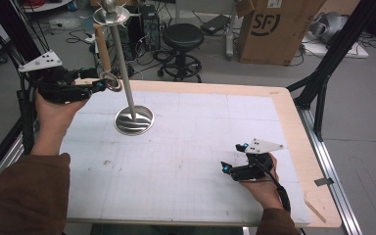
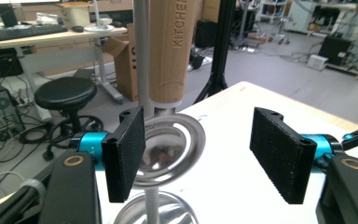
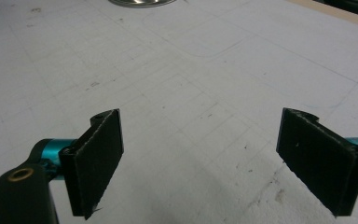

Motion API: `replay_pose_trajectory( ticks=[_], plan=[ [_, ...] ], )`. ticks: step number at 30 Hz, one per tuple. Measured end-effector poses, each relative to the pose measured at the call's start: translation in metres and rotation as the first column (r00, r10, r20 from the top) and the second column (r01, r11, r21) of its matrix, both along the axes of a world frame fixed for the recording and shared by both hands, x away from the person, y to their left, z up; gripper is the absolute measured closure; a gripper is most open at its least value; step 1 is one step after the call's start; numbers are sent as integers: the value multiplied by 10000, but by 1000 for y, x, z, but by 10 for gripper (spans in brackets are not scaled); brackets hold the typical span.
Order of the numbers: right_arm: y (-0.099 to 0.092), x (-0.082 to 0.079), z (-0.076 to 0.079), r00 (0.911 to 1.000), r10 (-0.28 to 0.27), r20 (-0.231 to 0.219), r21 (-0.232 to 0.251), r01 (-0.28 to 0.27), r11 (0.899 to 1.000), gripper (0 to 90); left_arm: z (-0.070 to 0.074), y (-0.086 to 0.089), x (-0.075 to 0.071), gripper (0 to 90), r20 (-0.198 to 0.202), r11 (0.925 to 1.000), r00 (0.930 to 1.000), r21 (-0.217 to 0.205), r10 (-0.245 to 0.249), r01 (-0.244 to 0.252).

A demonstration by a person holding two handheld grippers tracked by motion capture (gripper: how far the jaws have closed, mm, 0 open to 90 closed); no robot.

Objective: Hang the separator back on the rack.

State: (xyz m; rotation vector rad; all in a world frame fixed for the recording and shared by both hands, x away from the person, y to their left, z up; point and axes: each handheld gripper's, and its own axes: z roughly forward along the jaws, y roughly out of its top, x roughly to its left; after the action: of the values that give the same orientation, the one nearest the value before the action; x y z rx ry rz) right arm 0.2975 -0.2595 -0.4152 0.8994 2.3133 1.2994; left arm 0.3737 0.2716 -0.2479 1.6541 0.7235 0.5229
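Left gripper (image 2: 198, 156) jaws apart, round metal strainer (image 2: 164, 149) between them, pads not pressing it. Right gripper (image 3: 200, 161) jaws apart, nothing between, over white gridded table (image 1: 200, 147). Strainer hangs from steel stand (image 1: 122, 63), wooden handle (image 2: 168, 46) pointing up, long axis near vertical. Stool (image 1: 182, 36), cardboard box (image 1: 274, 27) behind.

"KITCHE…", cut off, on wooden handle (image 2: 167, 51); "SF" on cardboard box (image 1: 274, 27).
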Motion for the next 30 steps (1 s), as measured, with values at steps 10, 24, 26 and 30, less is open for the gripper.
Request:
replay_pose_trajectory(
  ticks=[10, 24, 26, 30],
  plan=[
    [0, 0, 0, 10000, 17, 20, -36, -17, 10000, 134, -1, 1, -12, 326, 63, 9998, 9998, 48, -189, 189],
    [0, 0, 1, 10000, 1, 29, -12, -1, 10000, 134, -14, -1, -27, 265, 6, 9987, 9987, -26, -512, 512],
    [1, 0, 0, 10000, 16, 11, -22, -16, 10000, 134, -19, -1, -28, 251, -141, 9985, 9986, -203, -519, 516],
    [1, 0, 0, 10000, 25, 28, -38, -25, 10000, 134, -27, -4, -30, 227, -230, 9979, 9980, -291, -588, 581]
  ],
)
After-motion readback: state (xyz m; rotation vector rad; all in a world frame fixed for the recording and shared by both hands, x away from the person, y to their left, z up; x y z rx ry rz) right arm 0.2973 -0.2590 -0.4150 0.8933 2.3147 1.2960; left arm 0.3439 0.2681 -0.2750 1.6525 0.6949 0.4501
